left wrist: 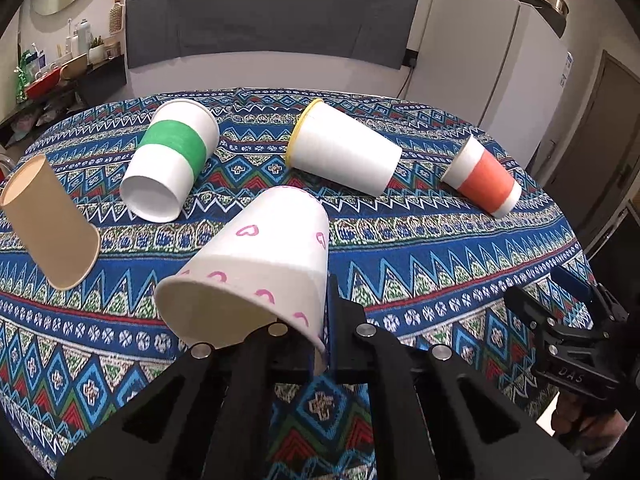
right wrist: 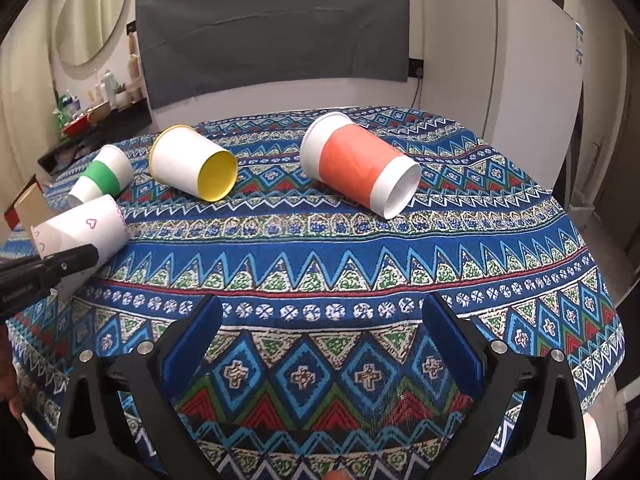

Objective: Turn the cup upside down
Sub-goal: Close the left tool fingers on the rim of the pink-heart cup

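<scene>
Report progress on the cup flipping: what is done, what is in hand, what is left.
Done: no cup stands upside down on the tablecloth. In hand: the left gripper has its jaws shut on the rim of the heart cup, tilted with its mouth towards the camera. Left: the brown cup, green cup, yellow cup and orange cup lie on their sides. The right gripper is open, holding nothing.

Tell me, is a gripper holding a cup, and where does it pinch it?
Yes. The left gripper holds the heart cup, pinching its wall at the rim. The right gripper is open and holds nothing.
</scene>
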